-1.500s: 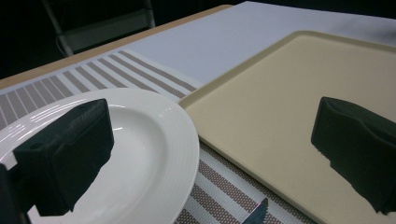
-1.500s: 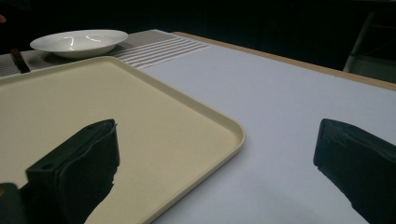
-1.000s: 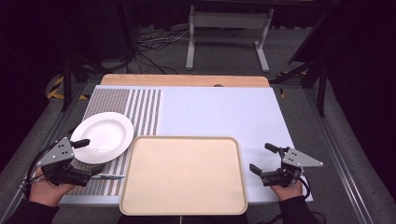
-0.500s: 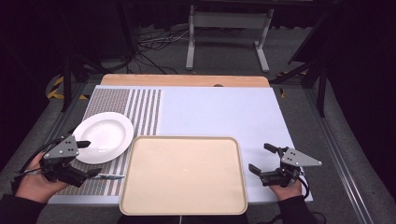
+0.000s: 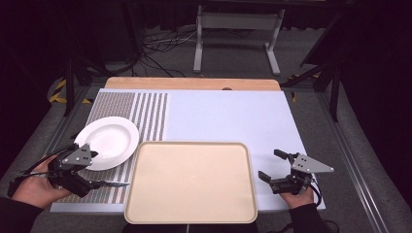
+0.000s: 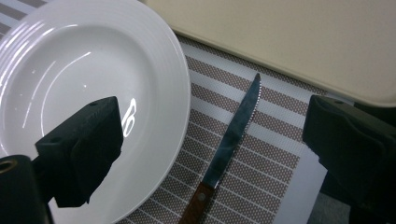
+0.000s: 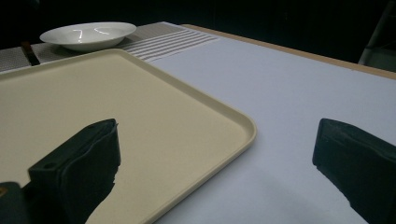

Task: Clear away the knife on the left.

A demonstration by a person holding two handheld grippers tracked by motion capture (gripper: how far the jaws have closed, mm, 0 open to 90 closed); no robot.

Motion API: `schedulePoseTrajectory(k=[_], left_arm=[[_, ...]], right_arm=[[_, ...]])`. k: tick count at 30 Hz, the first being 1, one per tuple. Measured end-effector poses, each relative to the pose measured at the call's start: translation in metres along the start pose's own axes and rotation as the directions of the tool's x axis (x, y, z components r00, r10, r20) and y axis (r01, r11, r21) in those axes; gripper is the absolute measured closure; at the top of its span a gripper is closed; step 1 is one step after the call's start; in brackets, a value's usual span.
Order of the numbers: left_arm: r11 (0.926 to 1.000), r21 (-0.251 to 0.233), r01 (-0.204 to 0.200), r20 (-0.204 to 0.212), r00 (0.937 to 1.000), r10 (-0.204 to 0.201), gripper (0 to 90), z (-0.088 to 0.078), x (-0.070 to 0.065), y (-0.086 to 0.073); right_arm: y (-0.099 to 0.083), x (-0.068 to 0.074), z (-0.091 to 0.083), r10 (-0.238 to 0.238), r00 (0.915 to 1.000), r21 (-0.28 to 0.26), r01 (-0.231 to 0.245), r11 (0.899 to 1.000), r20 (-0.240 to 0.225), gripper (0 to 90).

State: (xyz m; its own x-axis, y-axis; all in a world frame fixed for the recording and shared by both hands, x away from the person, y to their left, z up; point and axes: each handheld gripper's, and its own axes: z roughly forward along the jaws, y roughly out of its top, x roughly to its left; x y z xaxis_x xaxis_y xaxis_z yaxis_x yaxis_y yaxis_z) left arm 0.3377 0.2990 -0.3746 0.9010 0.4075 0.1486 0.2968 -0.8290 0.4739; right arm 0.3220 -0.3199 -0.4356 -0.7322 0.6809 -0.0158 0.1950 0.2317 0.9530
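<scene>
The left claw stands wide above the knife, its jaws just closing slightly (nothing pressed yet). The knife lies on the striped mat between plate and tray. The right claw is released, empty.

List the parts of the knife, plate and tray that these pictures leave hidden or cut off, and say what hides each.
1. Knife: in the left gripper view, the bottom edge cuts off most of its wooden handle.
2. Plate: there, the left and top edges crop its rim and a black jaw covers part of it.
3. Tray: in the high view, the bottom edge crops its near rim.
</scene>
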Motion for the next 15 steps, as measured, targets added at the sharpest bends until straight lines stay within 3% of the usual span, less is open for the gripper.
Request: schedulePoseTrajectory(k=[8,15], left_arm=[[0.9936,0.104,-0.043,0.024,0.9989,0.041,6.8,0.0032,-0.0024,0.0040],[0.9860,0.151,-0.071,0.056,0.9964,0.063,6.9,0.0064,-0.0029,0.0026]], right_arm=[[-0.0001,0.0003,0.0004,-0.004,1.0000,0.000,0.004,1.000,-0.007,1.5],[0.0000,0.0003,0.0008,-0.008,0.9999,0.003,0.008,1.000,-0.012,1.5]])
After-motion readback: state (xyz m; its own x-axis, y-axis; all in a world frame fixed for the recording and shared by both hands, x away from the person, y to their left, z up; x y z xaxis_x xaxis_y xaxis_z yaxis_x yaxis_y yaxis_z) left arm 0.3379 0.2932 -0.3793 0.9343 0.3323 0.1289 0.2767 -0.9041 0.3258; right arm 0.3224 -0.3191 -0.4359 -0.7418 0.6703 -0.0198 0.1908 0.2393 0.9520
